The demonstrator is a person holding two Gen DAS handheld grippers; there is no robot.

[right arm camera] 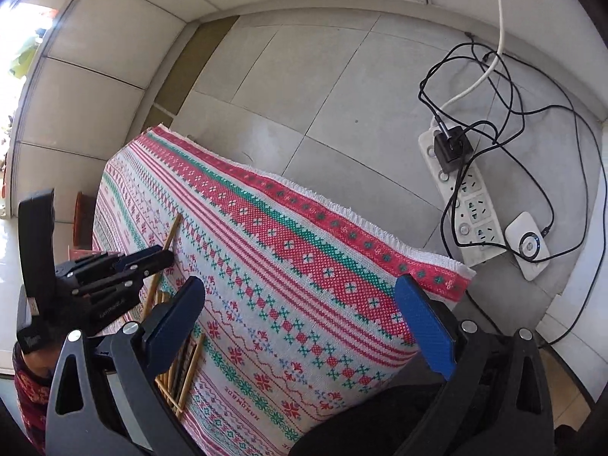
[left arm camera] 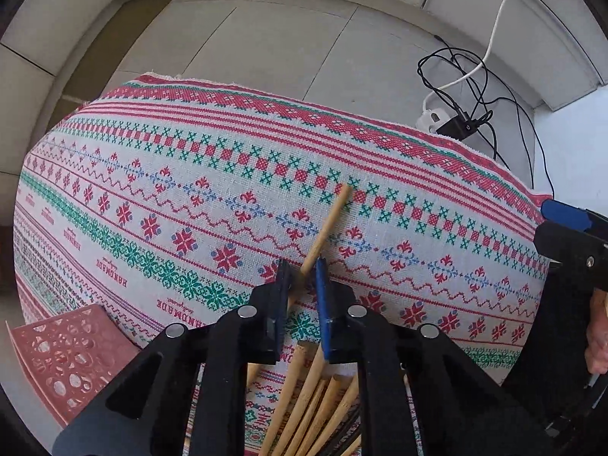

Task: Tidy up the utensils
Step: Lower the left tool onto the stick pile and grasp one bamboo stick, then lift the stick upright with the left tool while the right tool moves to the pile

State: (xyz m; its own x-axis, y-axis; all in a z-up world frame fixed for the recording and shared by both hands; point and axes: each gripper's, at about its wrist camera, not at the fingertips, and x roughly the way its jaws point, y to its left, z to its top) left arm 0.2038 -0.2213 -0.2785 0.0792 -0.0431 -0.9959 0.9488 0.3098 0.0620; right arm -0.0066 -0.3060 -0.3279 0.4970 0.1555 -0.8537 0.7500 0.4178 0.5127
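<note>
Tablecloth (left arm camera: 190, 174): chopstick (left arm camera: 328, 224) btwn left tool (left arm camera: 302, 271) fingers.

black grippers: left gripper (left arm camera: 303, 274), right gripper (right arm camera: 300, 315); blue pads, silver screws.

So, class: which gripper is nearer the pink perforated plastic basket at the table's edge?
Left. The left gripper, shut on a single wooden chopstick, sits just right of the pink perforated plastic basket. The right gripper, jaws open, hangs farther right over the embroidered tablecloth.
</note>
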